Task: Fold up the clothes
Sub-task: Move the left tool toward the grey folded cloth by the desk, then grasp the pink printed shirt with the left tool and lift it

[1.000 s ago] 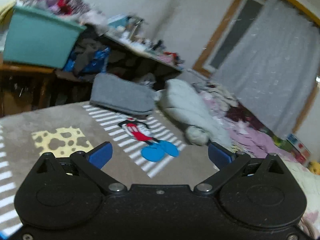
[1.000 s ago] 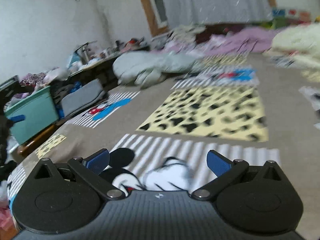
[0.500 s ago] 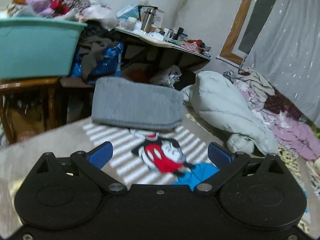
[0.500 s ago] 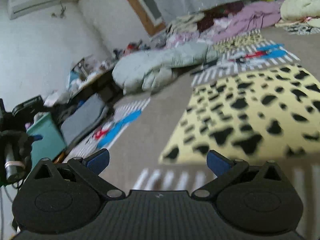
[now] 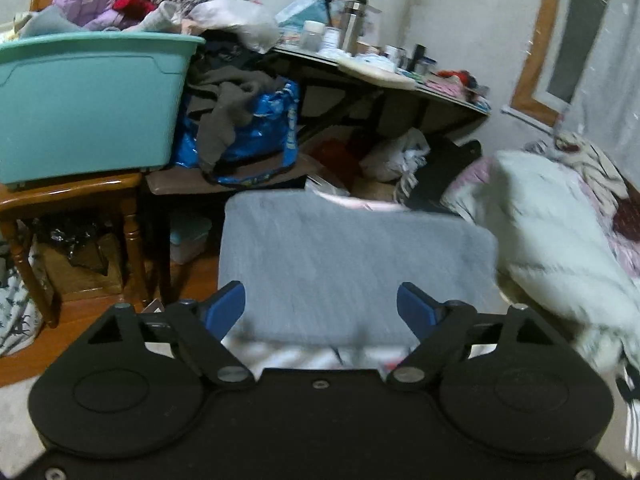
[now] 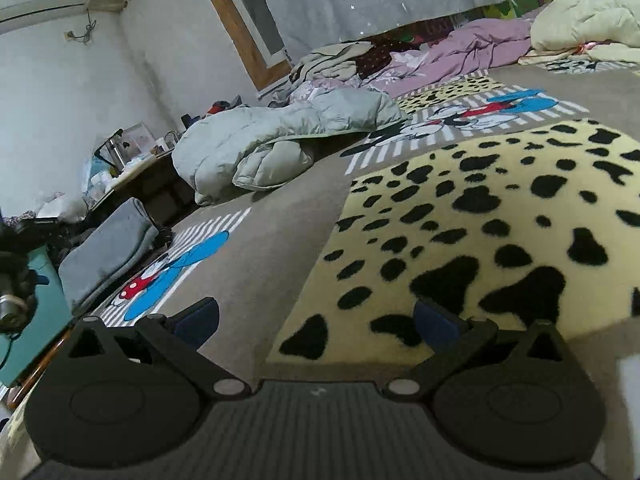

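From my left gripper (image 5: pixel 320 306) I see the fingers spread wide with nothing between them, pointed at a folded grey cloth (image 5: pixel 356 268) lying at the left edge of the patterned blanket (image 6: pixel 280 248). Past that edge sits a teal tub (image 5: pixel 88 100) heaped with clothes on a wooden chair (image 5: pixel 72 200). Further right a pale green padded jacket (image 6: pixel 280 136) lies crumpled toward the blanket's far edge, and purple bedding (image 6: pixel 460 52) beyond it. My right gripper (image 6: pixel 316 322) hovers low over the blanket, equally wide open and empty. The risk I judge: this low, a closing finger could pinch blanket pile instead of a garment. The left view is also blurred, so I could misjudge the cloth's edge.
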A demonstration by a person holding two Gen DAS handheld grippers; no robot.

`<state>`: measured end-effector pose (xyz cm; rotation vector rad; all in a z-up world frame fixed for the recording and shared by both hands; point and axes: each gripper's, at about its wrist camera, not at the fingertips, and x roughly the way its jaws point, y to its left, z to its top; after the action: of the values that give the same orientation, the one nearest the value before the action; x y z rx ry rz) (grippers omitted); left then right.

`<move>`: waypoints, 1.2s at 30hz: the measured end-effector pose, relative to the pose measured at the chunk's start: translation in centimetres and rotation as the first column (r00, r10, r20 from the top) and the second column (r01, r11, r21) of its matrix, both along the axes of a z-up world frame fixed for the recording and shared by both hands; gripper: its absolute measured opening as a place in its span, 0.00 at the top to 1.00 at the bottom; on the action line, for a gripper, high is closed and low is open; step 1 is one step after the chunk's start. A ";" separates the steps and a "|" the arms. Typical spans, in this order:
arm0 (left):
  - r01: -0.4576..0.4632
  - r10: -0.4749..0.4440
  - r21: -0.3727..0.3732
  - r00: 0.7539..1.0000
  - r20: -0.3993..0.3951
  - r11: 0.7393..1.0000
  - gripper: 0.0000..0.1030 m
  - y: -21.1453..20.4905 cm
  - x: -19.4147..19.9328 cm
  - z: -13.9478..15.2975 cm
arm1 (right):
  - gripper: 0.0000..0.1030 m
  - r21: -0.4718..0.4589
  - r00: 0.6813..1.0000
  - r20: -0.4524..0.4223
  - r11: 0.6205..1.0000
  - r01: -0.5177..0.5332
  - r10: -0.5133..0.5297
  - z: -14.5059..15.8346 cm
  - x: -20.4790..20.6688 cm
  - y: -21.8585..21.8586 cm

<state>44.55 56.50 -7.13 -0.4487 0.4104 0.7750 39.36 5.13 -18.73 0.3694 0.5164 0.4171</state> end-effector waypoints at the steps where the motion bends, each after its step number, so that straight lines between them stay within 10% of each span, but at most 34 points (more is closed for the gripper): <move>1: -0.011 0.011 0.003 1.000 0.002 1.000 0.18 1.1 0.6 -0.2 | 0.00 -0.010 1.000 0.001 1.000 -0.004 0.004 0.0 0.2 0.3; 10: 0.152 -0.152 0.006 0.985 0.086 0.988 0.10 5.8 4.5 1.6 | 0.00 -0.007 1.000 0.004 1.000 -0.019 0.019 -0.2 0.7 0.5; 23: 0.505 -0.471 0.058 0.835 -0.284 0.861 0.01 2.7 12.3 0.2 | 0.00 -0.009 1.000 0.009 1.000 -0.016 0.016 -0.3 0.5 0.5; 26: 0.557 -0.508 0.062 0.793 -0.336 0.828 0.29 2.1 12.0 -0.2 | 0.00 -0.014 1.000 0.011 1.000 -0.015 0.015 -0.3 0.6 0.6; 28: 0.591 -0.531 0.063 0.762 -0.371 0.804 0.71 1.6 11.9 -0.5 | 0.00 -0.015 1.000 0.011 1.000 -0.015 0.015 -0.3 0.6 0.6; 31: 0.644 -0.579 0.057 0.720 -0.382 0.763 0.79 -0.7 8.3 1.3 | 0.00 -0.014 1.000 0.010 1.000 -0.015 0.015 -0.3 0.6 0.5; 36: 0.775 -0.737 -0.076 0.560 -0.378 0.628 0.74 -6.3 0.9 5.4 | 0.00 -0.012 1.000 0.005 1.000 -0.016 0.016 -0.1 0.7 0.5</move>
<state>45.48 50.21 -1.74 0.0181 0.8562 0.0025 40.03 5.61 -18.85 0.3527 0.5172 0.4299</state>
